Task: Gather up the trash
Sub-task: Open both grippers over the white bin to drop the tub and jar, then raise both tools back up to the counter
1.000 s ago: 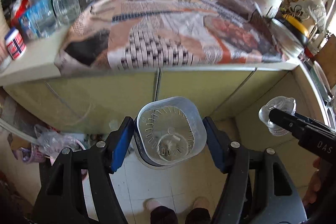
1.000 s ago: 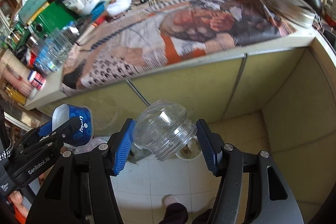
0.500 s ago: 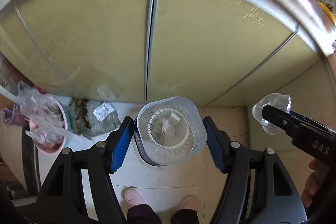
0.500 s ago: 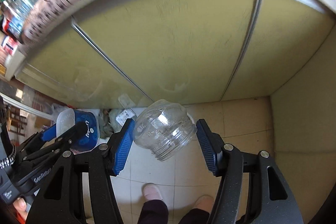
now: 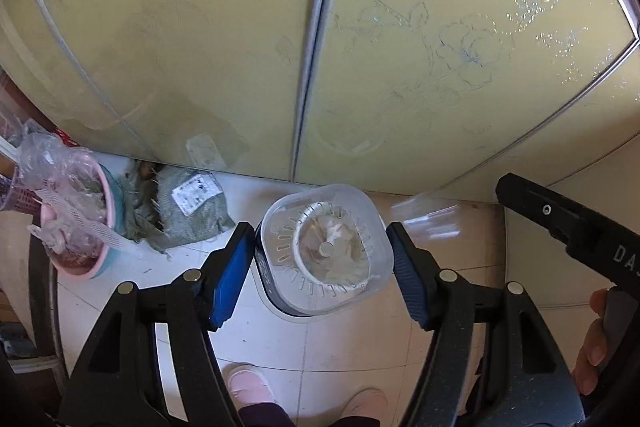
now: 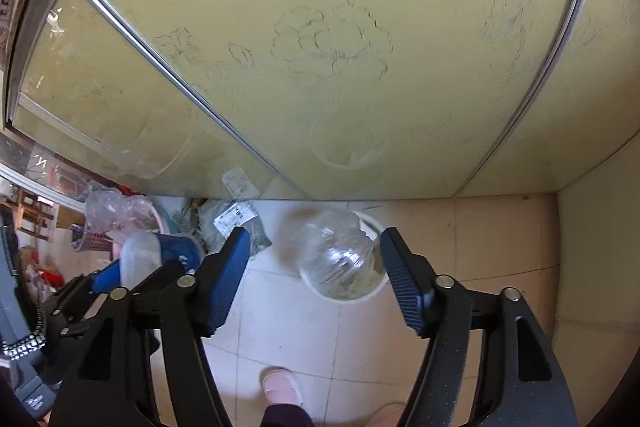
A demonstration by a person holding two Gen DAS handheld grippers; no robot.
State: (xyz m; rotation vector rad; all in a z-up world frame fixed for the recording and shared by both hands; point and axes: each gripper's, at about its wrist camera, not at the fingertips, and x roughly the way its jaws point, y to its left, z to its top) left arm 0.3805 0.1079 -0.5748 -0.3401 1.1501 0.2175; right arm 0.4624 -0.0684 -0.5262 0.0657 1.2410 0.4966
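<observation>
Falling blurred between the wide right gripper (image 6: 316, 267), the jar (image 6: 328, 255) may miss the bin (image 6: 352, 297) and shatter; the left gripper (image 5: 320, 259) clamps a tub (image 5: 320, 251).

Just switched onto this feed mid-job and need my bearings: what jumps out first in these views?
A blurred glass jar sits loose between the right gripper's open jaws, above a white bin on the floor. The left gripper clamps a clear square container with a blue label, before yellow-green cabinet doors; a pink basin of plastic bags stands at left.
</observation>
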